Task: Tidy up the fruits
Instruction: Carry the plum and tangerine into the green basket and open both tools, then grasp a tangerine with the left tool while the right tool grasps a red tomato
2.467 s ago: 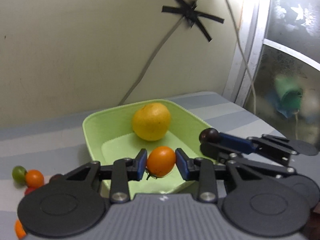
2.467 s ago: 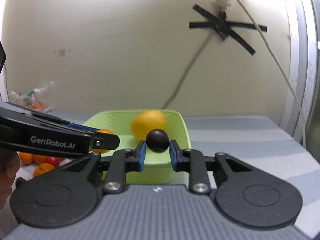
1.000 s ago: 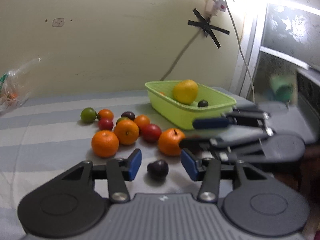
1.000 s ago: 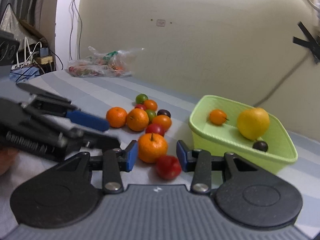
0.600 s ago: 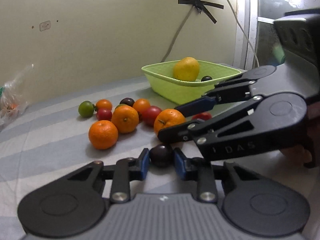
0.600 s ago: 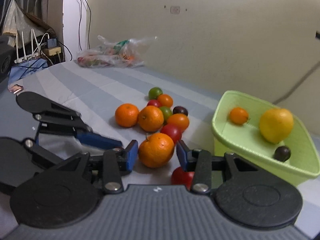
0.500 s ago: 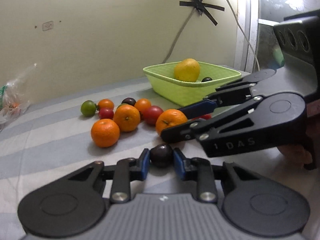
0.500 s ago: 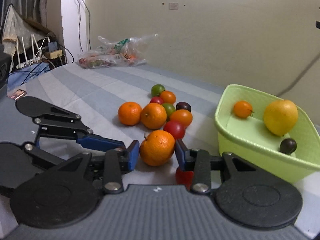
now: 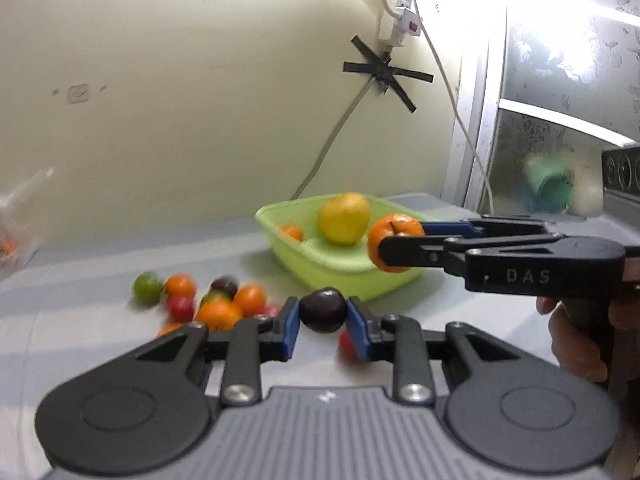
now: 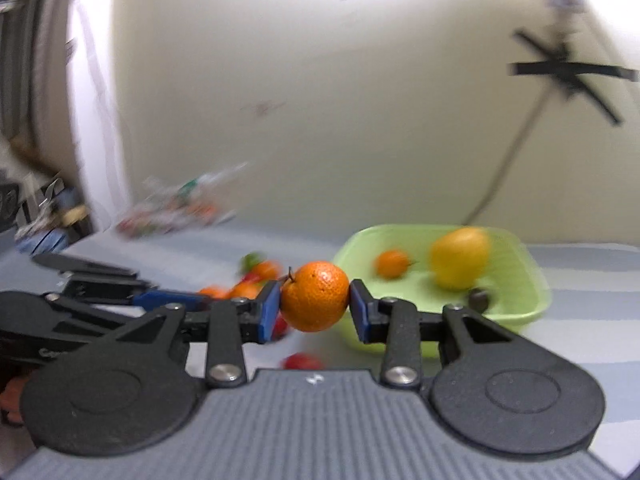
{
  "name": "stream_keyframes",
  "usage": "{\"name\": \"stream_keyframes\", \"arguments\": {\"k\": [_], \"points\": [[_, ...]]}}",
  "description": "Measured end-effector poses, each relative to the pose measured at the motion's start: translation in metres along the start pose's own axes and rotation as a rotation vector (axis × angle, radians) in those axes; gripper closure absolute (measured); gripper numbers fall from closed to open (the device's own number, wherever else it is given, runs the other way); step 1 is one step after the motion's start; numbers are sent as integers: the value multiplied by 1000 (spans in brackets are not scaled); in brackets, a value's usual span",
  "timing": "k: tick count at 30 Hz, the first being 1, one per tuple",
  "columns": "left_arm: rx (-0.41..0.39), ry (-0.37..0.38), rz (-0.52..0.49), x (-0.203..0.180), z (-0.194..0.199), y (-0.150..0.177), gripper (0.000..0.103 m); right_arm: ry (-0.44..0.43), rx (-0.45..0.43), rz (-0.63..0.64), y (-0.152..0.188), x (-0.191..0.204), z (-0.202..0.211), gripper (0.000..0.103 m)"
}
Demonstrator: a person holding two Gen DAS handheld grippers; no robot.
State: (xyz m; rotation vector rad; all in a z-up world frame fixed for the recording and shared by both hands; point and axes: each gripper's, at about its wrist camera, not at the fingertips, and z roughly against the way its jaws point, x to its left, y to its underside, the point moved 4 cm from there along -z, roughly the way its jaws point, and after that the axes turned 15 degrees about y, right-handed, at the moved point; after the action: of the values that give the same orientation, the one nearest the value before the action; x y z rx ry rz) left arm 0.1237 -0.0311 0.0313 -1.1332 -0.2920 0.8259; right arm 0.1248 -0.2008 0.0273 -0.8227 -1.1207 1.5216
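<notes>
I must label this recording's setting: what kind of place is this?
Probably a room in a home: a white power strip taped to the plain cream wall, a striped grey table, a frosted patterned window.

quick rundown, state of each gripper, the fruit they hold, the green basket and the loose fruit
left gripper: shut on the dark plum
dark plum: held between the fingers, off the table
right gripper: shut on the orange
orange: held, lifted near the basket
green basket: upright, holds a yellow fruit, a small orange fruit and a small dark fruit
loose fruit: clustered on the table, blurred
</notes>
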Motion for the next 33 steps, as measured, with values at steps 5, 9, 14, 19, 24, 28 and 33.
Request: {"name": "stream_keyframes", "arguments": {"k": [5,9,14,19,24,28,33], "points": [[12,31,43,13,-53,-46,77,141,-4,-41,-8,-34,-23,62],[41,55,102,24,-92,-63,77,254,6,-74,0,-55,-35,62],[86,59,139,28,-121,-61,76,261,20,-68,4,-63,-38,61],[100,22,153,32,-122,-54,52,285,17,-39,6,-62,-41,51],[40,13,167,38,-90,-61,52,276,-18,-70,3,-64,-32,49],[-85,-30,205,56,-36,-66,52,229,-95,-106,-1,-64,-18,49],[-151,-163,233,83,29,-45,52,140,-190,-120,-7,-54,2,49]]}}
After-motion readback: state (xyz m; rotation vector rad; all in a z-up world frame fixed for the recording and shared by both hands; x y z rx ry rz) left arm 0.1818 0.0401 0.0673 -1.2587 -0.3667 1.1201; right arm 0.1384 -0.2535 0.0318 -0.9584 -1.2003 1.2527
